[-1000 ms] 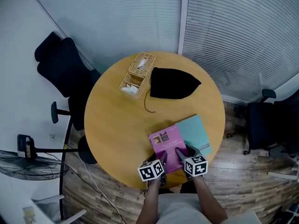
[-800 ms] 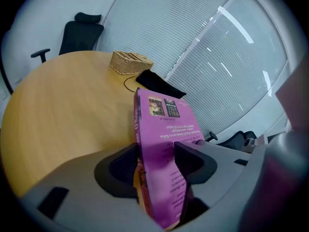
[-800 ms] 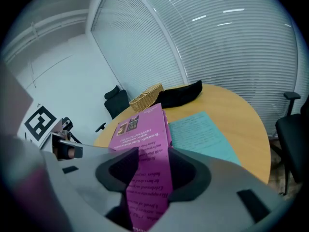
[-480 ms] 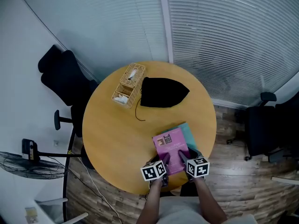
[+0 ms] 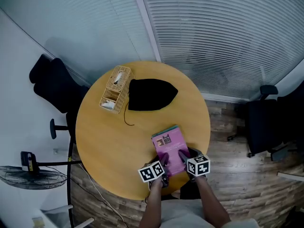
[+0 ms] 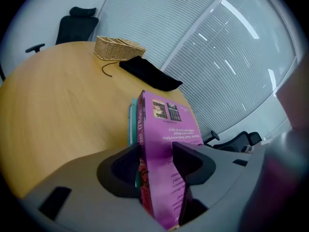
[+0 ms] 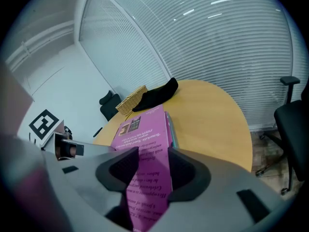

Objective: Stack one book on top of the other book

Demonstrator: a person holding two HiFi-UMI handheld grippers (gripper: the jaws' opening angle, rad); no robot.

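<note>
A magenta book (image 5: 167, 146) lies on a teal book (image 5: 171, 127) at the near edge of the round wooden table (image 5: 104, 137); only a thin teal strip shows at the far side. My left gripper (image 5: 164, 163) is on the magenta book's near left corner and my right gripper (image 5: 183, 156) on its near right corner. In the left gripper view the magenta book (image 6: 169, 124) stands between the jaws, which have just been closing on it, with the teal edge (image 6: 131, 122) beside it. In the right gripper view the jaws are shut on the magenta book (image 7: 142, 129).
A wicker basket (image 5: 114, 87) and a black pouch (image 5: 151, 94) with a cord sit at the table's far side. Black office chairs (image 5: 52, 82) (image 5: 266, 122) stand left and right of the table. A fan (image 5: 33, 175) stands on the floor at the left.
The magenta book has slid across the teal one with both grippers, which kept hold of it. It now covers the teal book almost fully. The head view has shifted.
</note>
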